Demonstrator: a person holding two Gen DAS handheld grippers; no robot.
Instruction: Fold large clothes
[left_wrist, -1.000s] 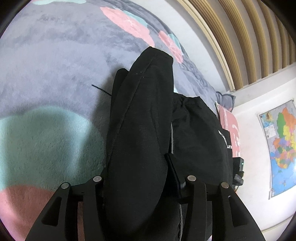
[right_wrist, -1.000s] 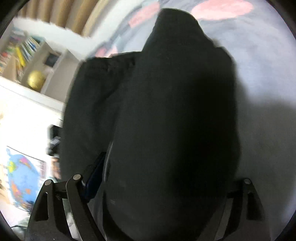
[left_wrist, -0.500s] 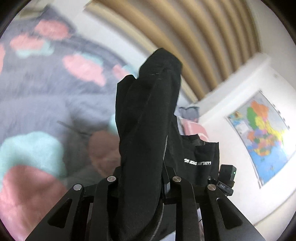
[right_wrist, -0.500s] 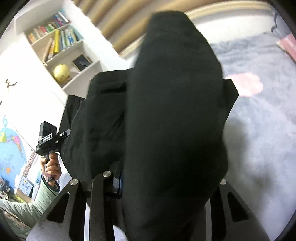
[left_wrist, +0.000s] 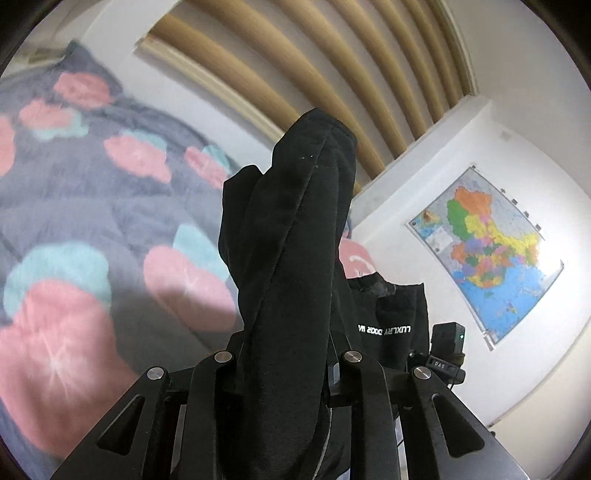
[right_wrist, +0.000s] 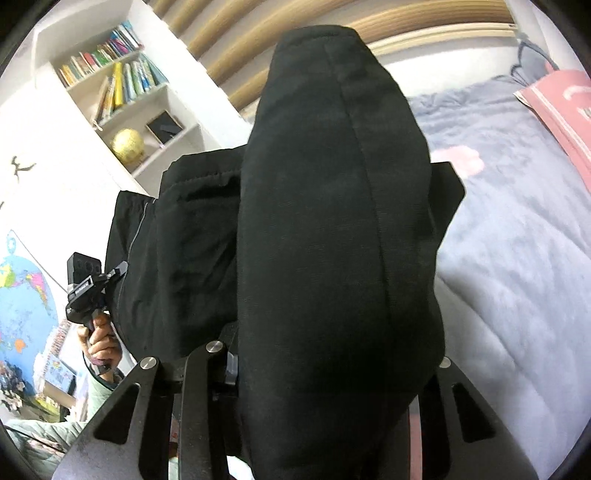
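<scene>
The left gripper (left_wrist: 284, 373) is clamped on a thick bunched fold of the black garment (left_wrist: 291, 258), which rises between its two fingers (left_wrist: 207, 384) and hides the pads. The right gripper (right_wrist: 325, 373) likewise grips a broad padded fold of the same garment, filling the gap between its fingers (right_wrist: 199, 369). Both sets of jaws have just been closing, narrowing onto the cloth held between them. The garment is lifted clear of the bed (left_wrist: 85, 206), stretched between the two grippers, with a hanging panel showing white lettering (left_wrist: 384, 329) in the left wrist view. The bed carries a grey plush blanket with pink and teal cloud shapes; a pink pillow (right_wrist: 561, 107) lies at its far edge by the slatted headboard (left_wrist: 280, 62). In the right wrist view a hand (right_wrist: 101, 339) holds the handle of the other gripper. A coloured map (left_wrist: 484, 251) hangs on the white wall; a bookshelf (right_wrist: 122, 92) holds books and a gold globe (right_wrist: 127, 144).
</scene>
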